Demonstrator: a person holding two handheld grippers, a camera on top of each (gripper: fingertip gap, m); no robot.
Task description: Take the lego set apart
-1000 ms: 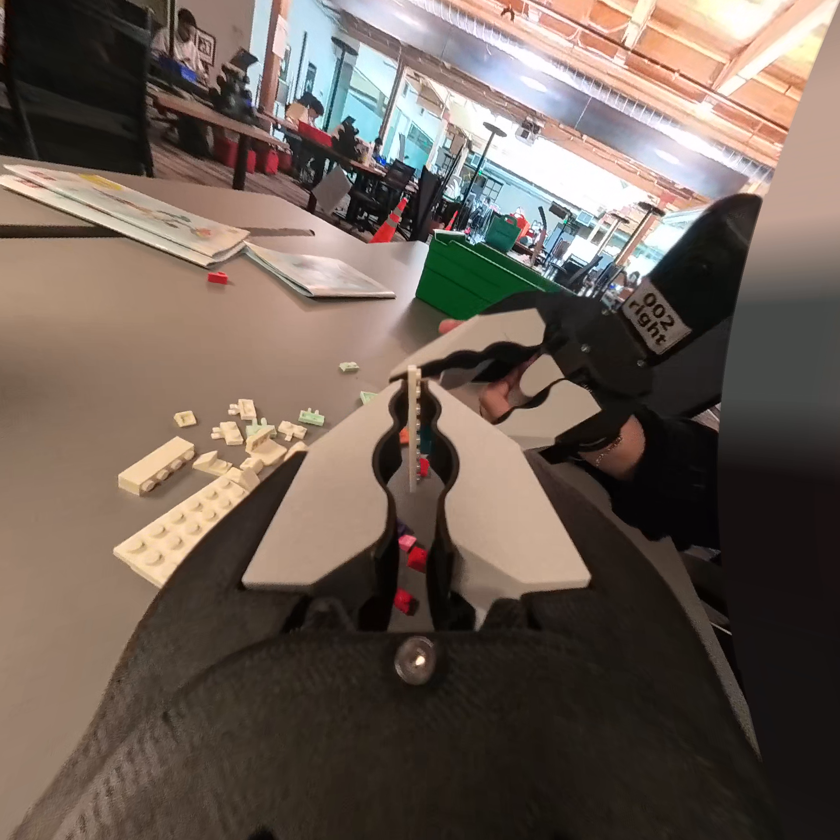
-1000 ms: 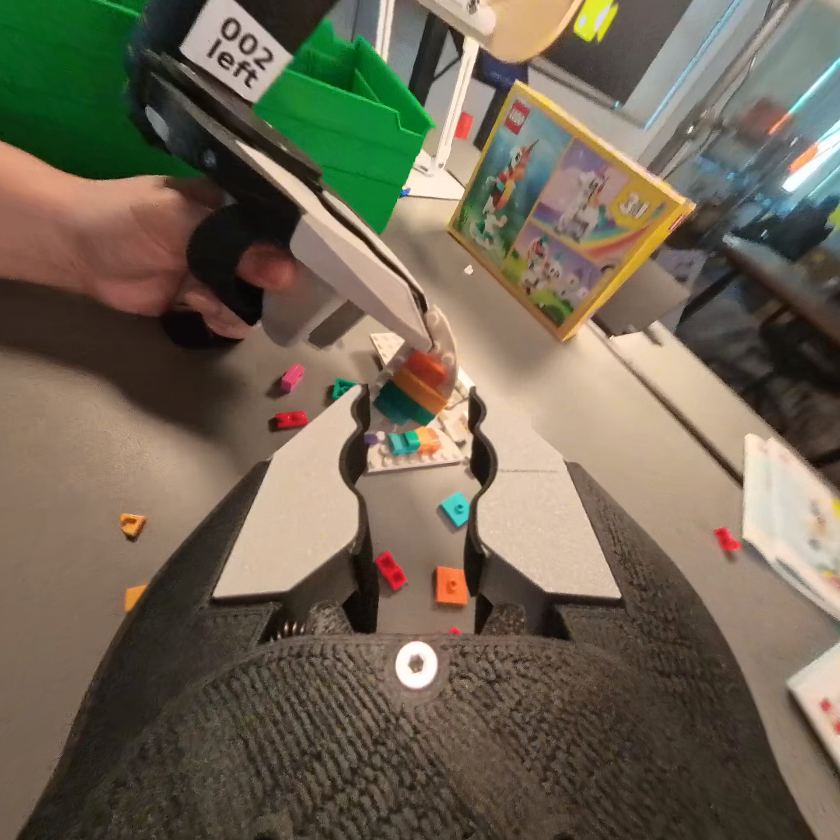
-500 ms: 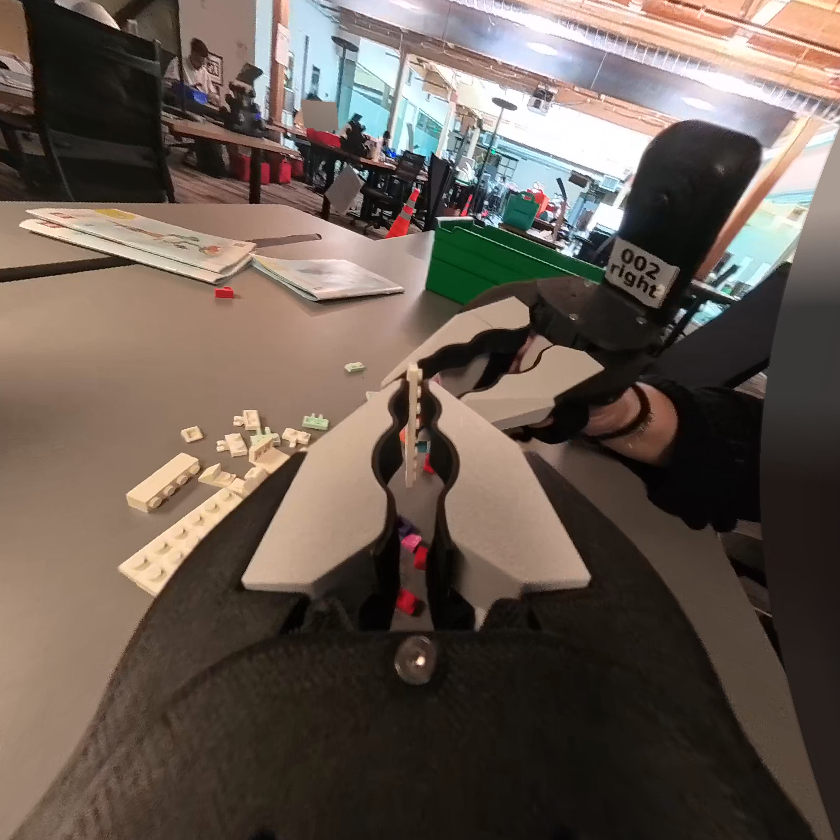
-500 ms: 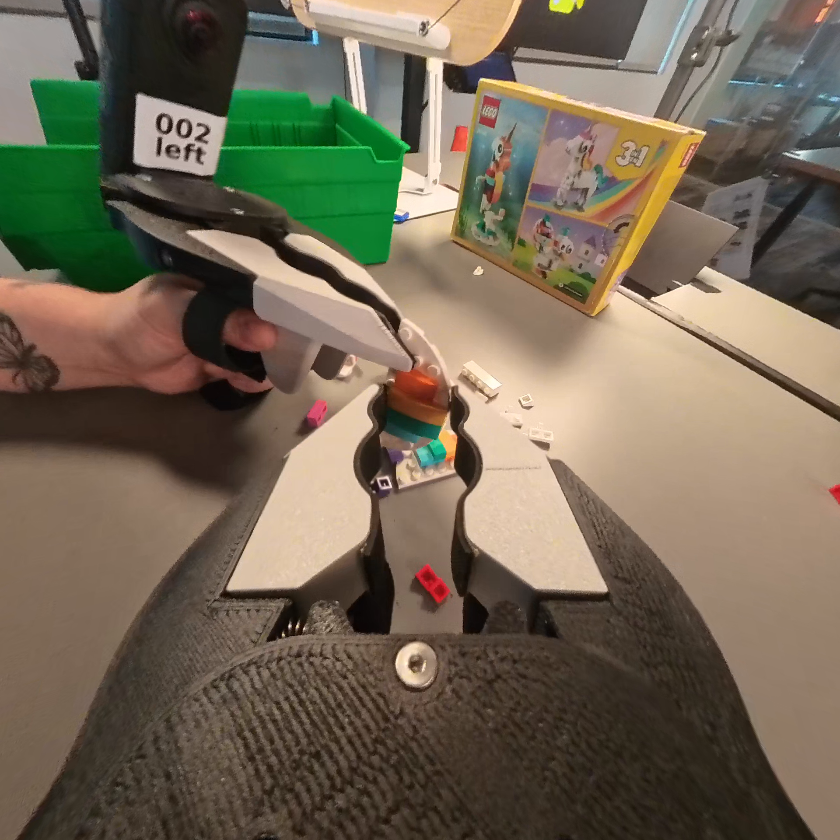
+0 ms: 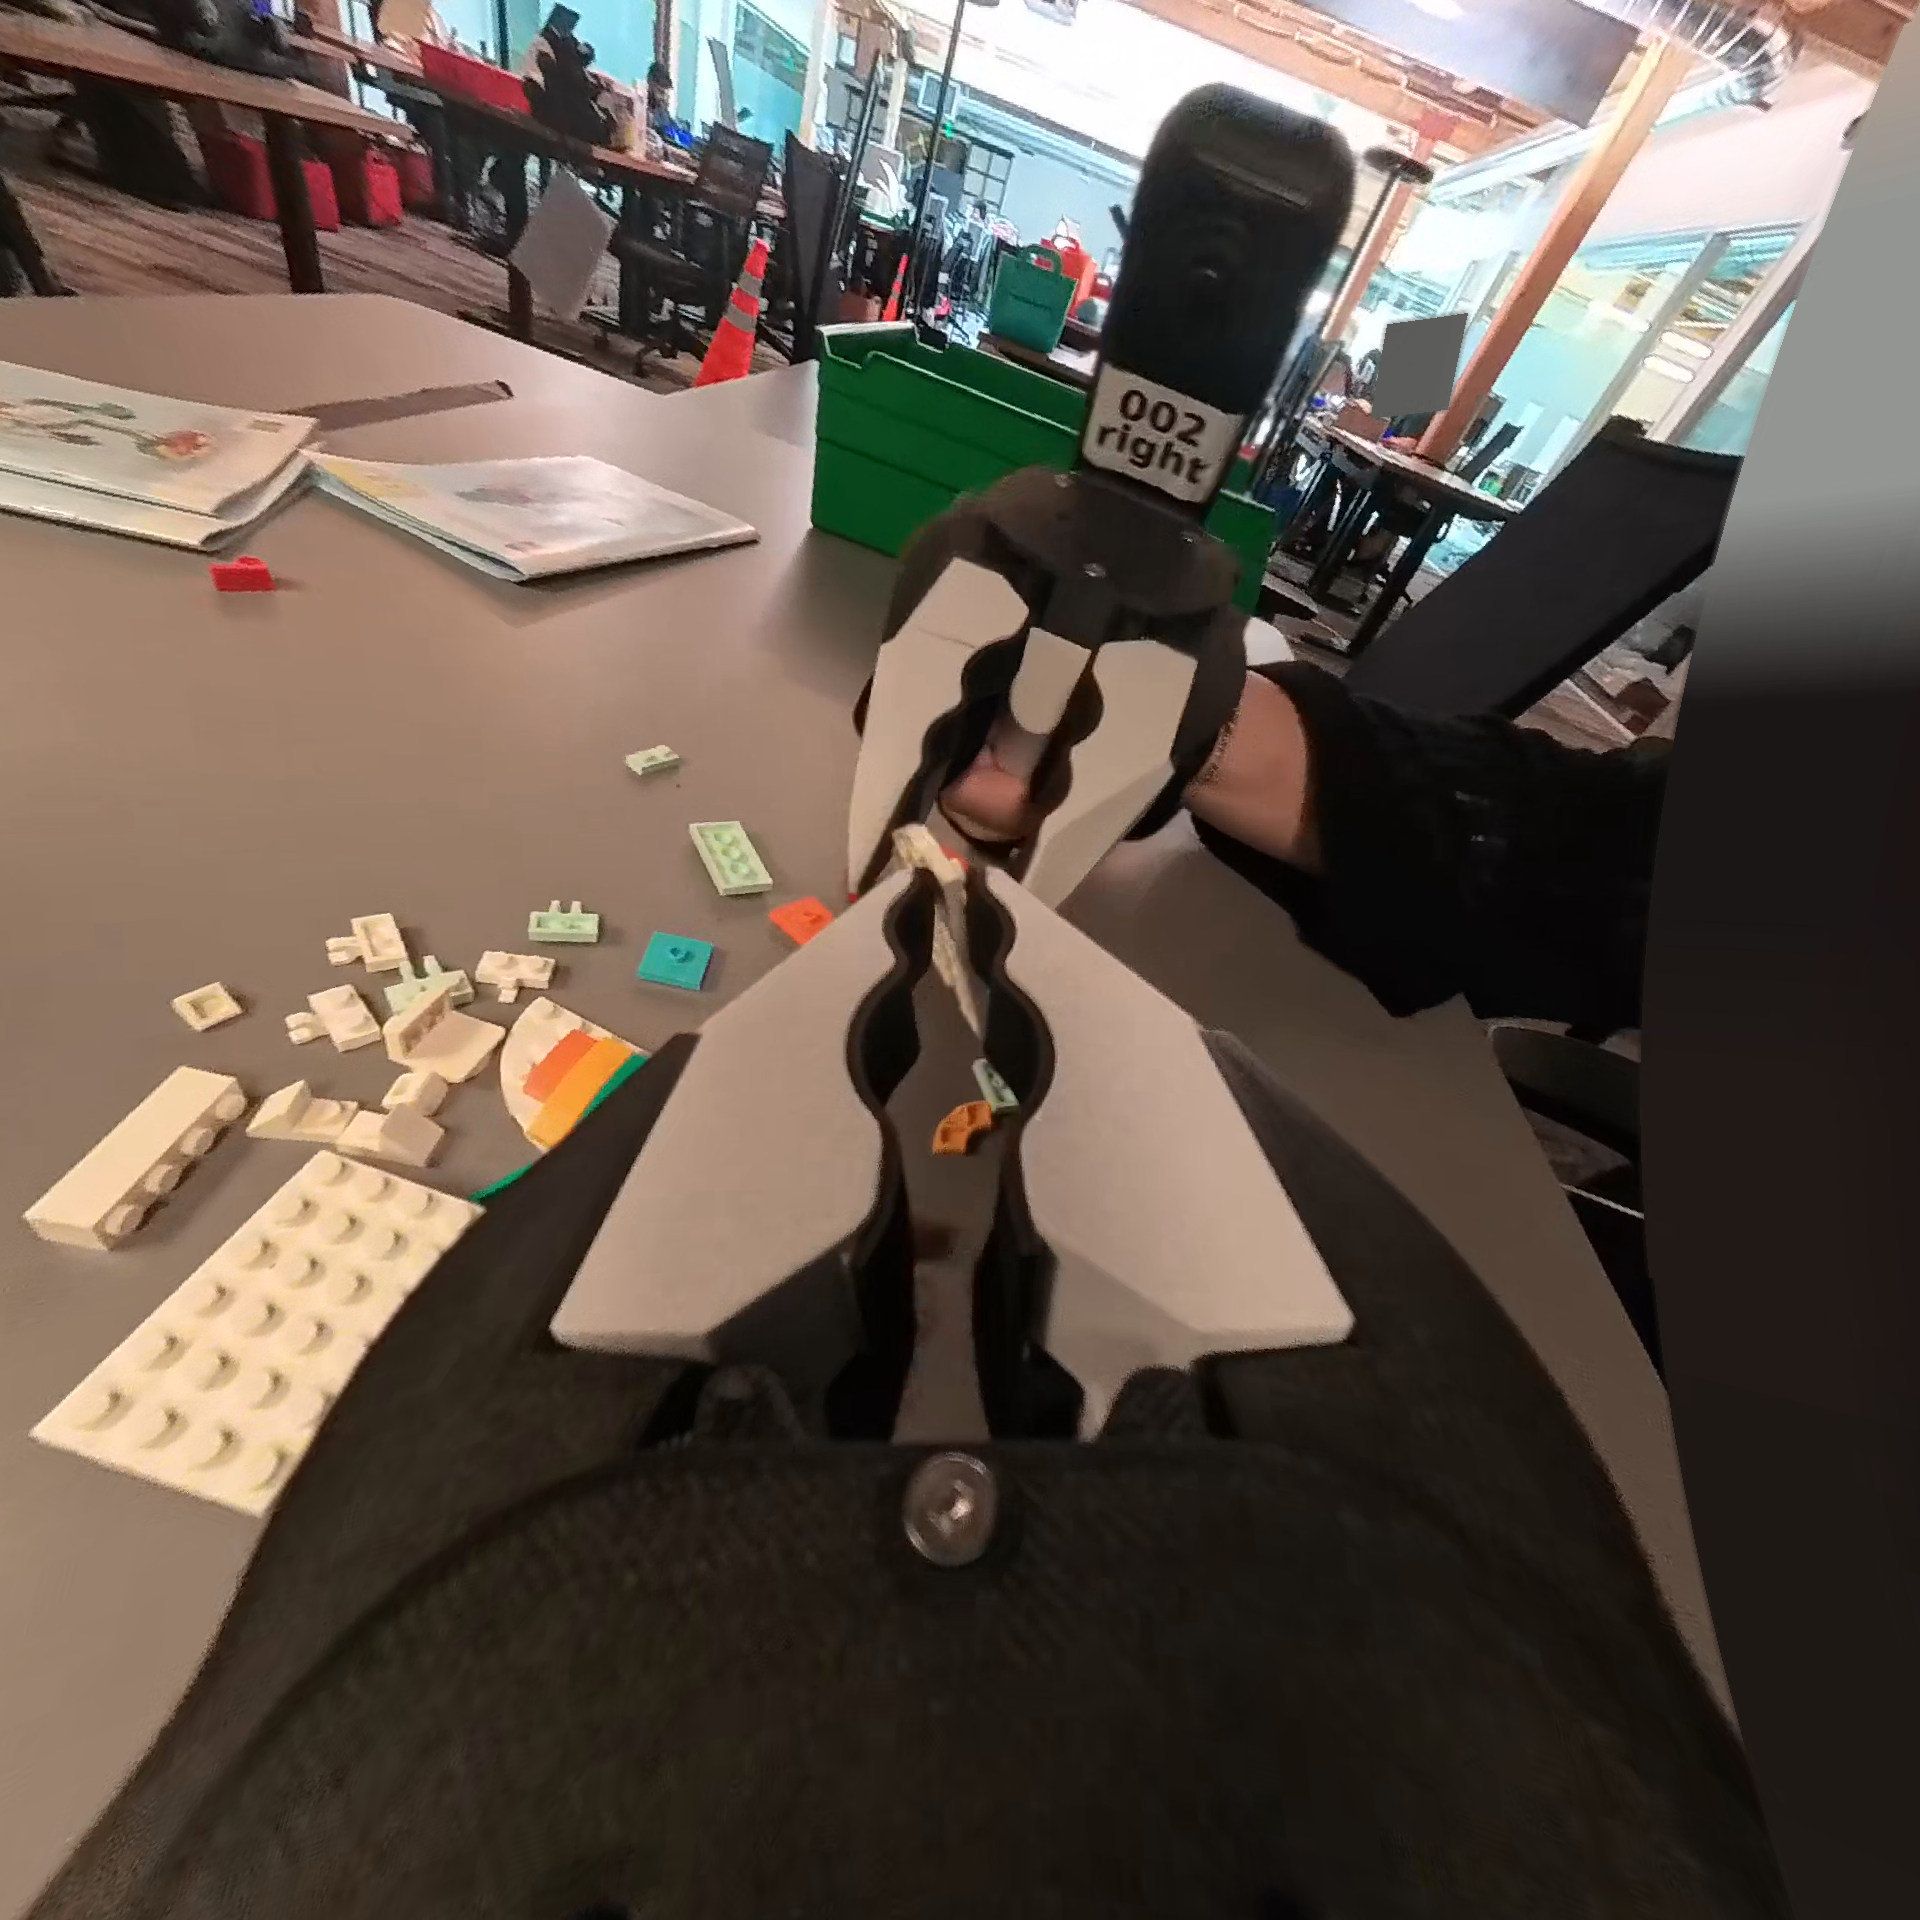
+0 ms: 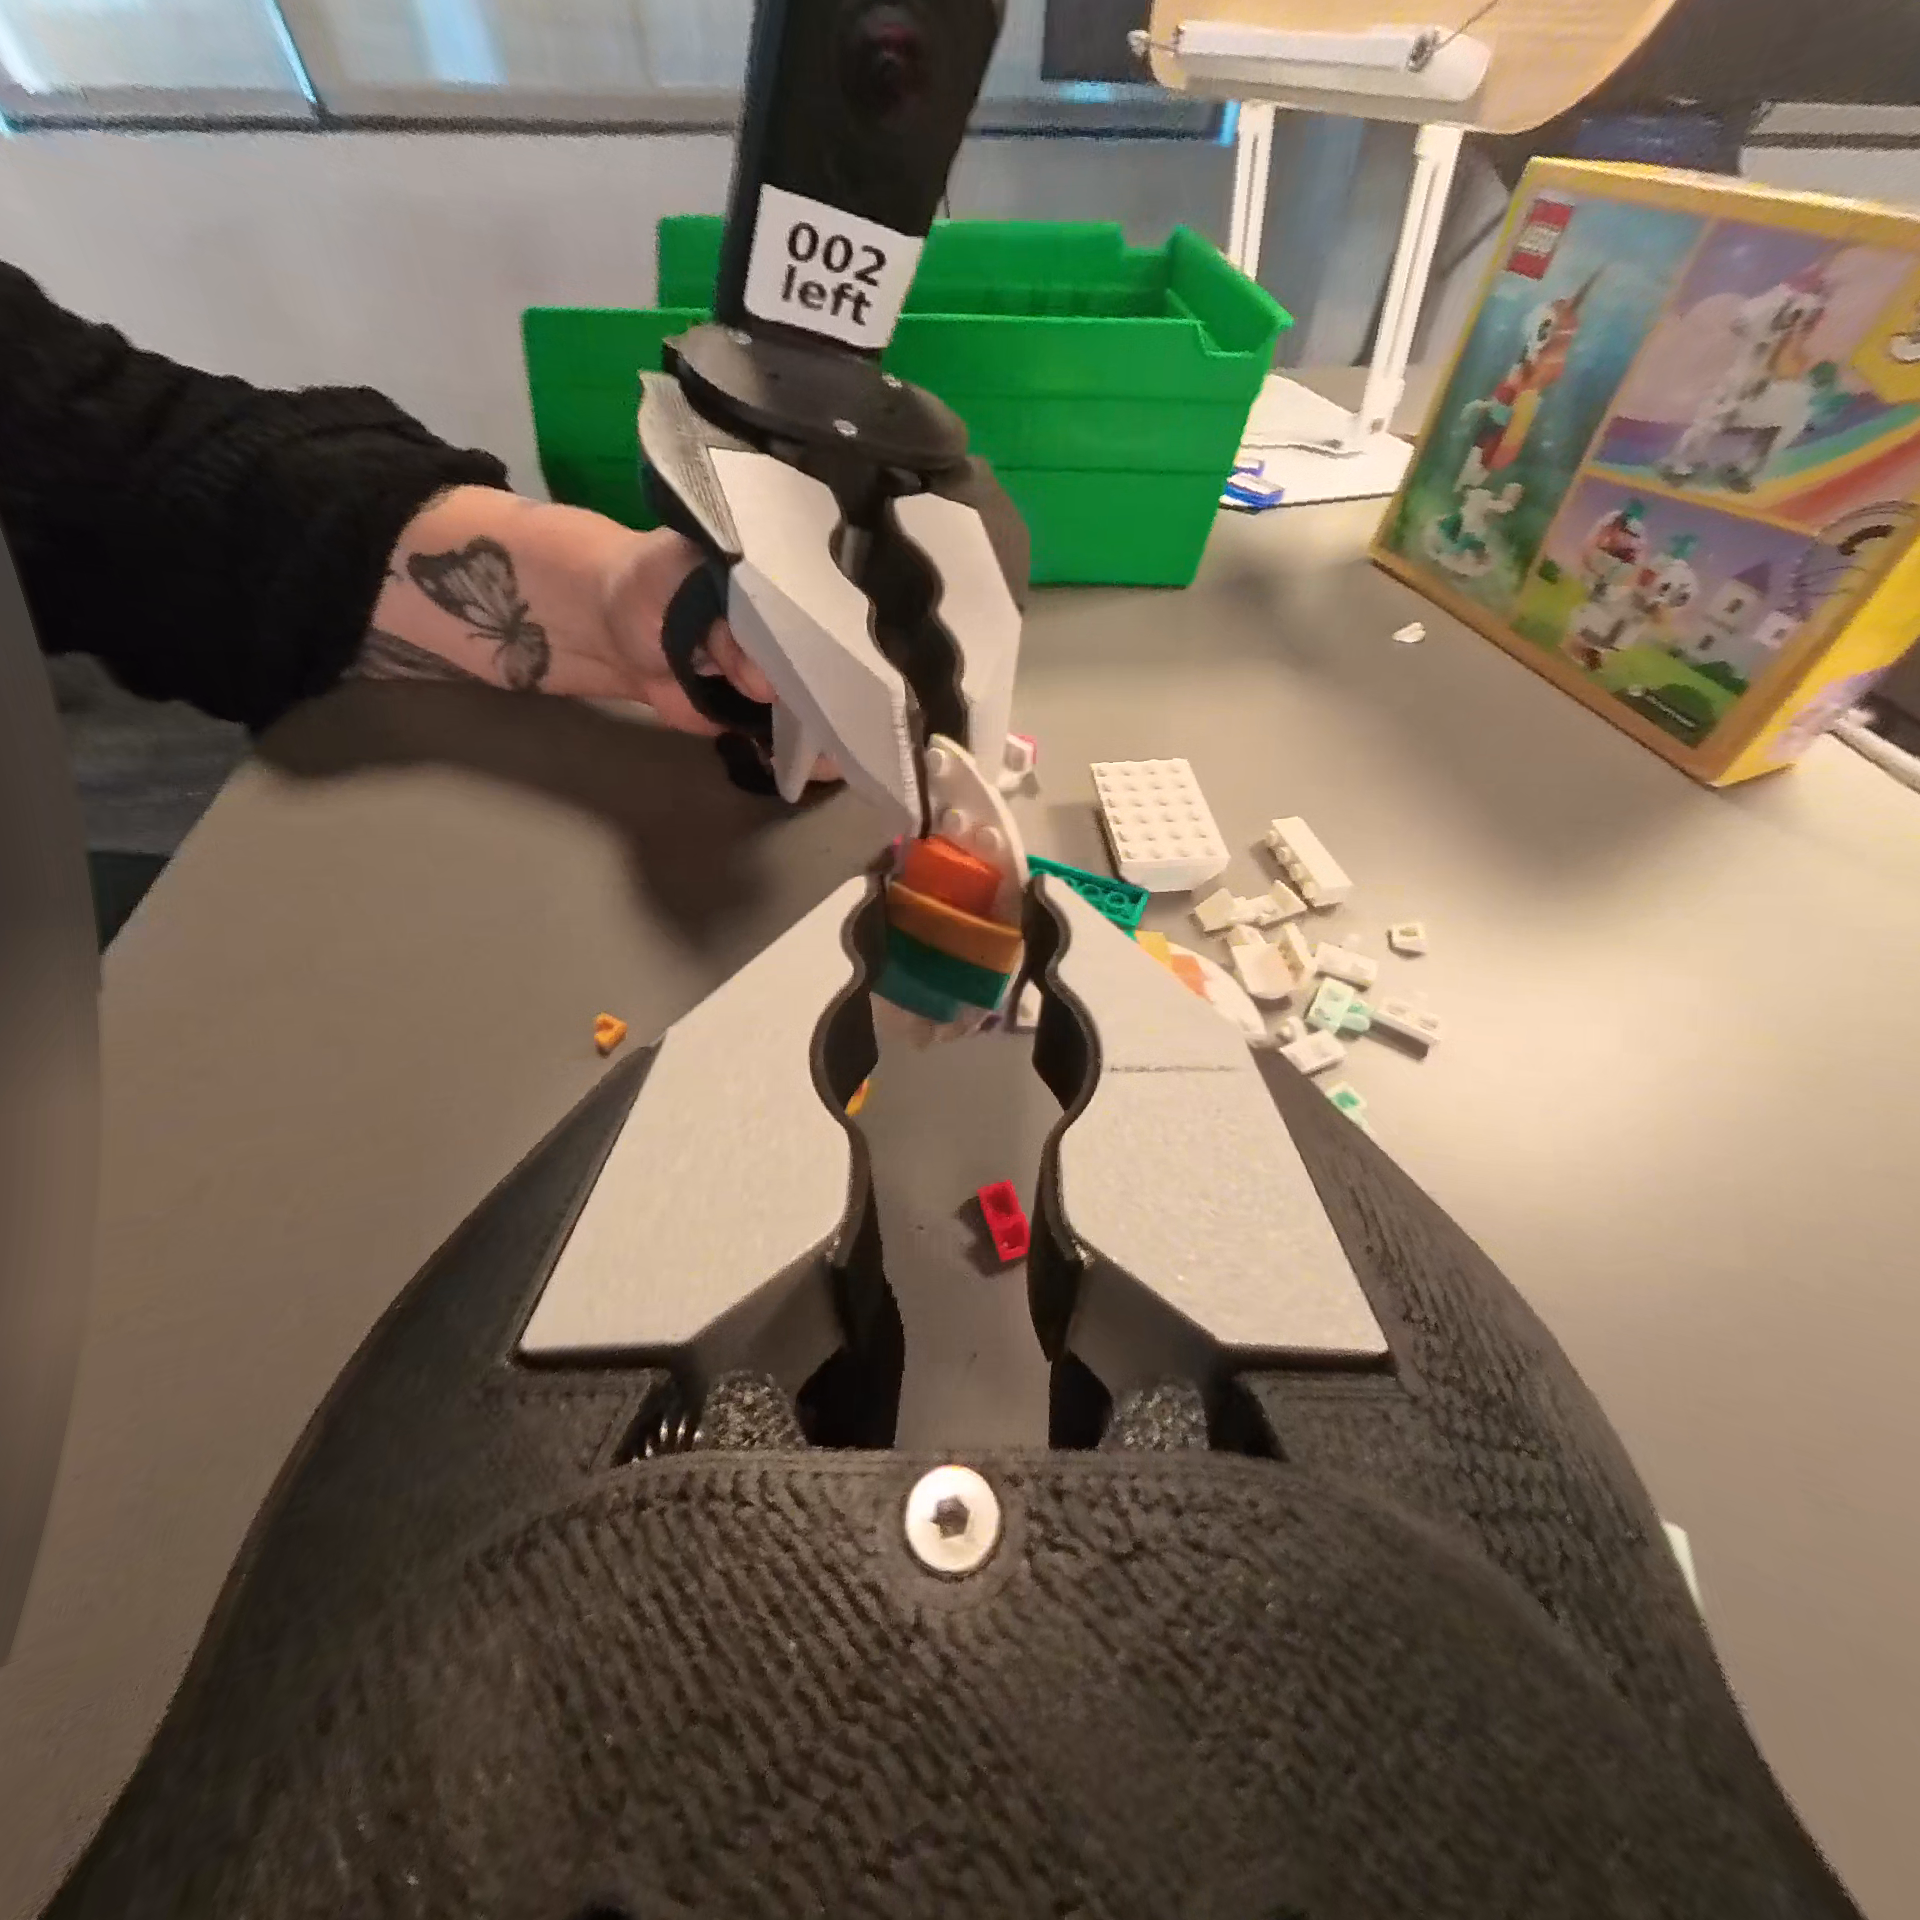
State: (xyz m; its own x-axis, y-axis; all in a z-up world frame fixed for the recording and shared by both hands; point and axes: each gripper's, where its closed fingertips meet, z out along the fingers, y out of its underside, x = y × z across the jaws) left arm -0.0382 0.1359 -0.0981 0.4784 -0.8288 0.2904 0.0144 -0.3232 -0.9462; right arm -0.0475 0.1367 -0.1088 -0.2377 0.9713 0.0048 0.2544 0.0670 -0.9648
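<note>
Above the bench, left tongs [image 6: 920, 774] pinch the white plate's [image 6: 971, 805] upper edge while right tongs [image 6: 951, 914], directly below, clamp its coloured bricks [image 6: 940, 935].

Grey table [image 5: 436, 727]; green bin [image 6: 1091, 416]; orange cone [image 5: 740, 322]; far desks, office chairs; exposed wooden ceiling beams.

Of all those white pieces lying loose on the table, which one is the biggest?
The flat white studded plate, nearest the camera in the left view. It is broad, with many rows of studs; the long white brick beside it is narrow, and the rest are small bits.
</note>
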